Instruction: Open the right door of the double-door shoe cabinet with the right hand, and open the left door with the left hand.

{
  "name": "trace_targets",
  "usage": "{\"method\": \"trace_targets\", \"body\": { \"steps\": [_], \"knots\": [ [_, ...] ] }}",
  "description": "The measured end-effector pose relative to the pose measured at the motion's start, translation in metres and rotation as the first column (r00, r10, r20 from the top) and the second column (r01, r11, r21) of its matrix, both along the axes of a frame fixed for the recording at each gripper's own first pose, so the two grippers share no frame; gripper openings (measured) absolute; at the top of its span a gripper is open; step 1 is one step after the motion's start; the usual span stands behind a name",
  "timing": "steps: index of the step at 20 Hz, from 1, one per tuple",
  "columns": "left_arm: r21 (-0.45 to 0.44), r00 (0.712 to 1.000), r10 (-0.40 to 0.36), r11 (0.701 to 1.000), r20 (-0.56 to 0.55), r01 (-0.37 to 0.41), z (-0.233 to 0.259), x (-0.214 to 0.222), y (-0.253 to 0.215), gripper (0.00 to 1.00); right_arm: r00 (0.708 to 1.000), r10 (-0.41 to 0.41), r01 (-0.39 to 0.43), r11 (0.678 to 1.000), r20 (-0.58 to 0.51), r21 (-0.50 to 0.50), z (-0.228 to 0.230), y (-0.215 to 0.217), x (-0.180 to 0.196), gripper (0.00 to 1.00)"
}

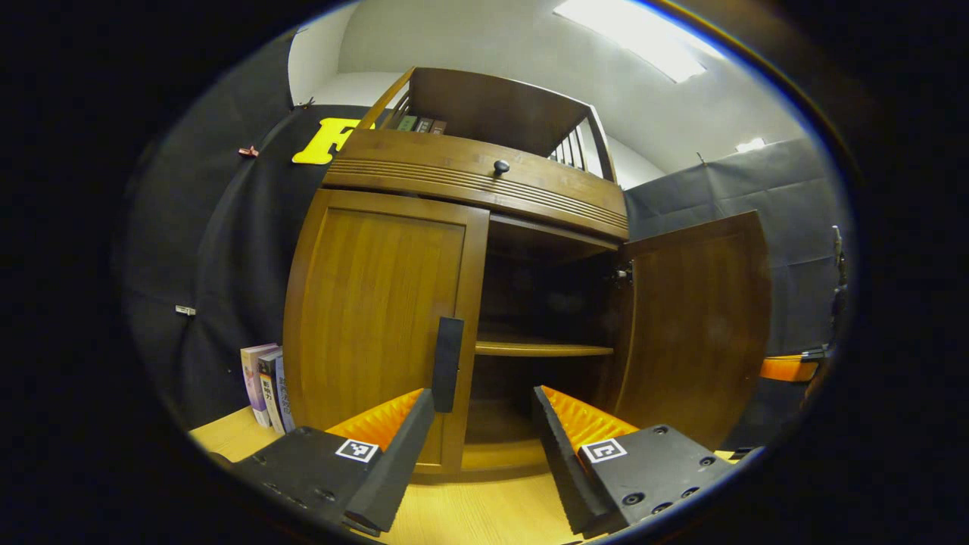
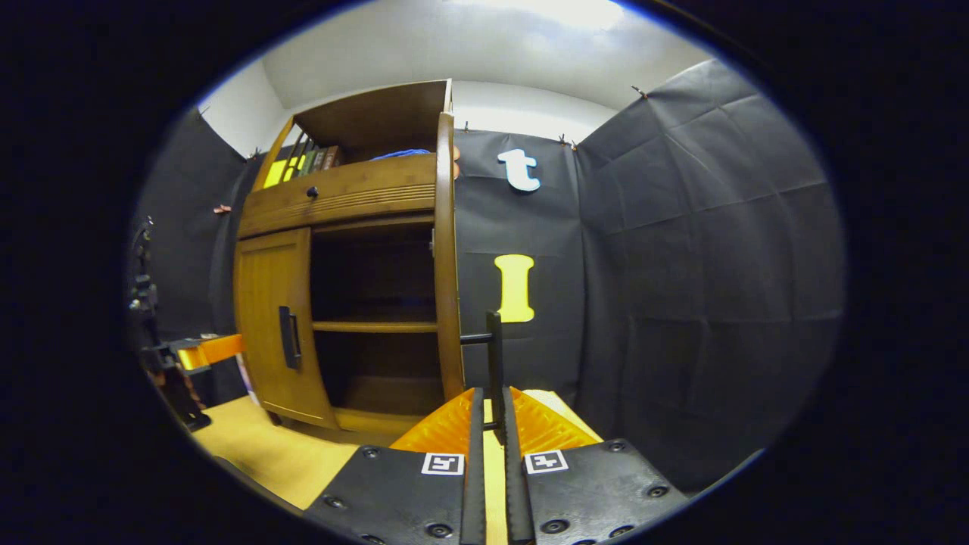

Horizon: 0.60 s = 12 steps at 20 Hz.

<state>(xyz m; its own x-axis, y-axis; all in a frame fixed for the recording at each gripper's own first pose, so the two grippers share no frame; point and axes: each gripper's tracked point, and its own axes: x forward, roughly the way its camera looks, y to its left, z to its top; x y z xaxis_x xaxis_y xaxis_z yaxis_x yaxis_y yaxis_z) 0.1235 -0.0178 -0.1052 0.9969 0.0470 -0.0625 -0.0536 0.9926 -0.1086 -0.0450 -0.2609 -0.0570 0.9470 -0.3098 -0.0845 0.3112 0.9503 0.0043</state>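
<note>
Right gripper view: right gripper (image 2: 490, 424) fingers pinch the right door's handle (image 2: 495, 356); left gripper (image 1: 481, 431) fingers spread.

right door (image 1: 693, 325) swung wide; left door (image 1: 375, 318) blocks left bay.

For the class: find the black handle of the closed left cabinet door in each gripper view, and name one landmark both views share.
Left gripper view: left door handle, centre, just above the open left tongs.
Right gripper view: same handle, left of centre.
Shared landmark: drawer knob.
</note>
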Motion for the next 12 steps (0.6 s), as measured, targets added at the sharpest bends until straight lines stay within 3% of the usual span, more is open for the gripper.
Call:
{"method": "trace_targets", "body": {
  "steps": [4, 5, 6, 7, 11, 12],
  "knots": [
    [0.042, 0.998, 0.056, 0.997, 0.019, -0.057, 0.005, 0.028, 0.018, 0.82, 1.0, 0.0, 0.001, 0.997, 0.011, -0.073, 0.007, -0.001, -0.018, 0.15],
    [0.051, 0.997, 0.067, 0.996, 0.035, -0.069, 0.009, 0.037, 0.022, 0.82, 1.0, 0.006, -0.005, 0.997, 0.012, -0.076, 0.01, 0.003, -0.023, 0.05],
    [0.061, 0.996, 0.071, 0.995, 0.051, -0.074, 0.01, 0.047, 0.023, 0.82, 1.0, 0.009, -0.008, 0.997, 0.01, -0.078, 0.012, 0.006, -0.029, 0.15],
    [0.079, 0.996, 0.073, 0.994, 0.056, -0.078, 0.011, 0.055, 0.026, 0.82, 1.0, 0.016, -0.015, 0.997, 0.011, -0.079, 0.014, 0.008, -0.034, 0.15],
    [0.104, 0.993, 0.109, 0.988, 0.048, -0.113, -0.004, 0.08, 0.035, 0.78, 1.0, -0.013, 0.014, 0.996, 0.023, -0.085, 0.03, 0.005, -0.058, 0.94],
    [0.095, 0.992, 0.122, 0.988, 0.042, -0.125, -0.008, 0.084, 0.036, 0.78, 0.999, -0.017, 0.021, 0.996, 0.039, -0.082, 0.037, 0.005, -0.062, 1.0]
  ]
}}
